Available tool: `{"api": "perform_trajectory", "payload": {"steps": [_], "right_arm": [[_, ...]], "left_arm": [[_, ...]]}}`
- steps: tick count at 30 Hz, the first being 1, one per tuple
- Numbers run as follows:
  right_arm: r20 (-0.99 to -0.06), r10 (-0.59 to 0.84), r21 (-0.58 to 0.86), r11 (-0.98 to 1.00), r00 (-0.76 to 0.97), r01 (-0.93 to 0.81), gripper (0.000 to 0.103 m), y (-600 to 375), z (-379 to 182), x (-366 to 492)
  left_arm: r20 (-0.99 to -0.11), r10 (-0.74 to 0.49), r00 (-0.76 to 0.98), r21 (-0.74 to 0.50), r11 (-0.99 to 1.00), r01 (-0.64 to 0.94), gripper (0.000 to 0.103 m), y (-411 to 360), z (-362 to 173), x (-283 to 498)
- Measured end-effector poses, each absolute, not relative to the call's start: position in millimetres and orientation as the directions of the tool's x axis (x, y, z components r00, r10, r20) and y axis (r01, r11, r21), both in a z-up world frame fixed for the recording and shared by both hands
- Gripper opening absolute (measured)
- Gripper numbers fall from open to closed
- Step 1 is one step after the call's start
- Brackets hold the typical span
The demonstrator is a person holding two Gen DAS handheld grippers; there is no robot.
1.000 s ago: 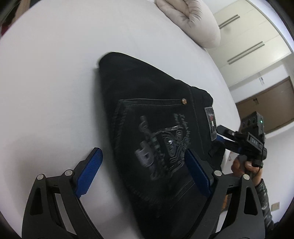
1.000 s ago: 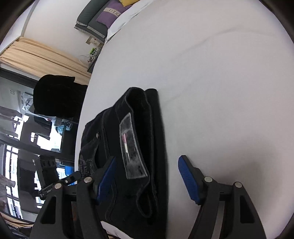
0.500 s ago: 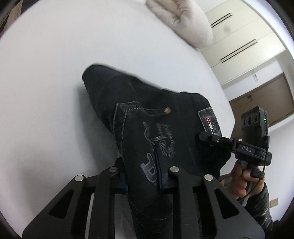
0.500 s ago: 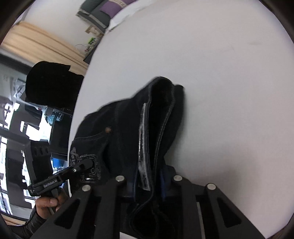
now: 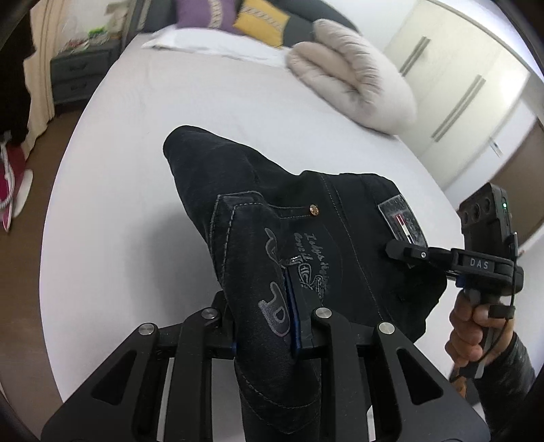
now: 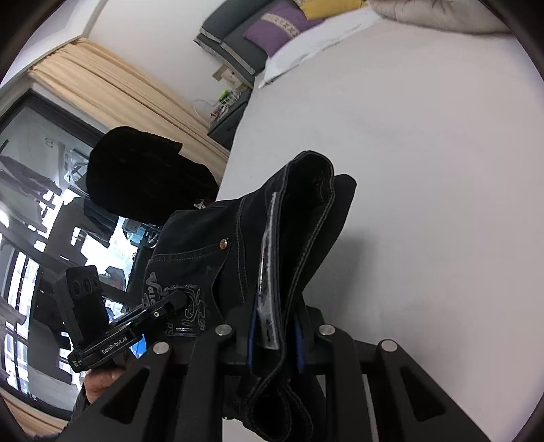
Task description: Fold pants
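Folded black pants (image 5: 272, 204) with a stitched back pocket and a grey waist label hang lifted over the white bed (image 5: 136, 221). My left gripper (image 5: 268, 316) is shut on the pocket-side edge, the cloth pinched between its blue pads. Its black body also shows at the lower left of the right wrist view, left gripper (image 6: 180, 299). My right gripper (image 6: 273, 336) is shut on the waistband by the label of the pants (image 6: 299, 217). In the left wrist view the right gripper (image 5: 394, 246) bites the pants at the label, with a hand (image 5: 476, 323) on its grip.
A beige rolled duvet (image 5: 353, 78) lies at the bed's far side, with purple and yellow cushions (image 5: 238, 17) behind it. A dark nightstand (image 5: 78, 74) and curtain stand left of the bed. White wardrobe doors (image 5: 459, 85) are at the right. A dark chair back (image 6: 142, 170) stands by the window.
Both grippers went from open around the pants lying on the bed to shut on them. The pants were lifted off the sheet, and more of the room came into view.
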State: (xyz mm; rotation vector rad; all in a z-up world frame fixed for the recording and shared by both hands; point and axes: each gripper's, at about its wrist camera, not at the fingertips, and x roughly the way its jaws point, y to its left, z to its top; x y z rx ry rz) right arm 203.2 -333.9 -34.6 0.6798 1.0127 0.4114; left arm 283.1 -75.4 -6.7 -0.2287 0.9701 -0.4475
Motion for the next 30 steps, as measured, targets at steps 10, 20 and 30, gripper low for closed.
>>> {"api": "perform_trajectory", "payload": {"steps": [10,20,30], "right_arm": [[-0.562,0.686,0.804,0.584,0.462,0.111,0.037,-362.7,-137.9,209.9],[-0.649,0.441,0.664,0.726,0.620,0.179,0.069,-391.6,-70.9,111.9],[-0.308,0.030,0.248,0.968,0.951,0.050,0.103,-317.6,135.1,-28.2]], "left_arm": [[-0.730,-0.514,0.450,-0.482,0.854,0.193,0.048,-33.1,-102.4,299.7],[-0.662,-0.159,0.733,-0.114,0.987,0.111,0.080,-18.6,-14.9,210.0],[-0.255,0.131,0.958,0.061,0.991,-0.119,0.103,-46.6,146.8,23.8]]}}
